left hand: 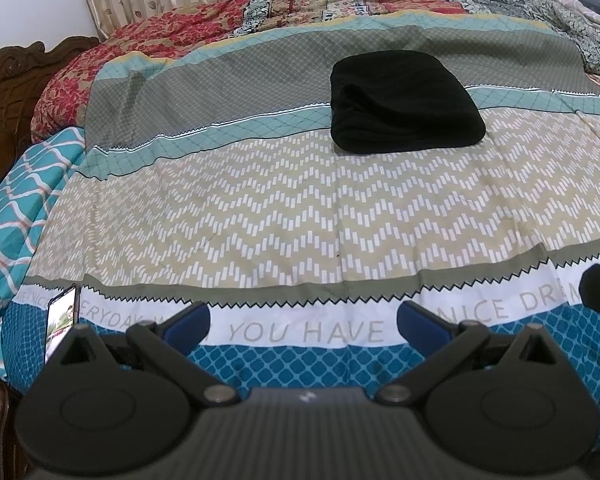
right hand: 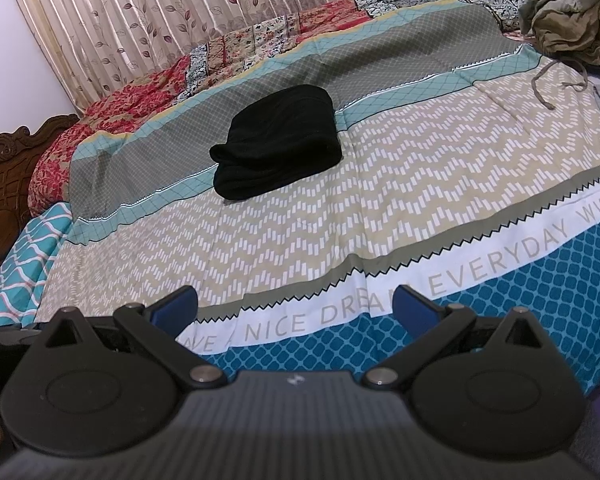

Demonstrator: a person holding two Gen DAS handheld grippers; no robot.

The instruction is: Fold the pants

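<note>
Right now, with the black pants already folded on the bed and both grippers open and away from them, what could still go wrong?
1. The folded black pants look loose at the near-left corner; a nudge may undo the fold.
2. A phone lies at the bed edge, close beside the left gripper; a careless move could knock it off.
3. Crumpled clothes and a drawstring lie at the far right; the right gripper might snag them if it reaches there.

Black pants (left hand: pixel 404 102) (right hand: pixel 278 142) — folded into compact thick bundle — lying flat mid-bed on patterned bedspread (left hand: pixel 260 216).
</note>
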